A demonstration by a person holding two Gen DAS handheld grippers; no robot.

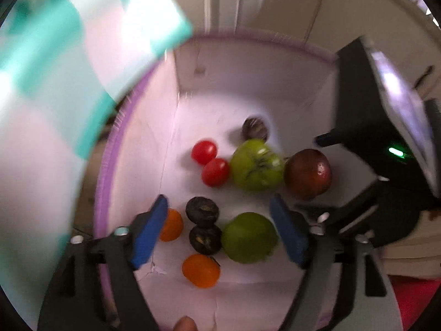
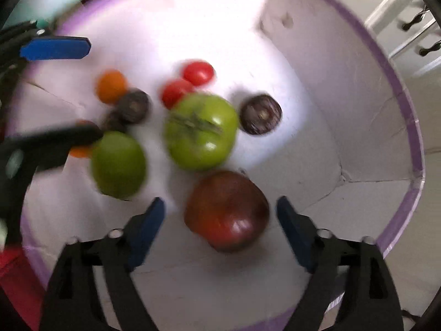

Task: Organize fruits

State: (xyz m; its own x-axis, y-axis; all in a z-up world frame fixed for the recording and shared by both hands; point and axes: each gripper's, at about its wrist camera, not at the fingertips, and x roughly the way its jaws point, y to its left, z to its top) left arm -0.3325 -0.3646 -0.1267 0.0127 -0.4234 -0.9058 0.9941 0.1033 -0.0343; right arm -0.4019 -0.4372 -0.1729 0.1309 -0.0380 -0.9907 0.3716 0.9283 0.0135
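Both grippers hang over a white box with a purple rim, full of fruit. My left gripper is open above two dark wrinkled fruits and a smooth green fruit. Orange fruits lie near its left finger. Two red tomatoes, a green tomato, a dark red tomato and a purple striped fruit lie farther in. My right gripper is open with the dark red tomato between its fingers. The green tomato lies ahead of it.
A teal and white checked cloth hangs at the left of the left wrist view. The right gripper's black body fills its right side. The left gripper's blue pad shows at the right wrist view's left. White cabinets stand behind the box.
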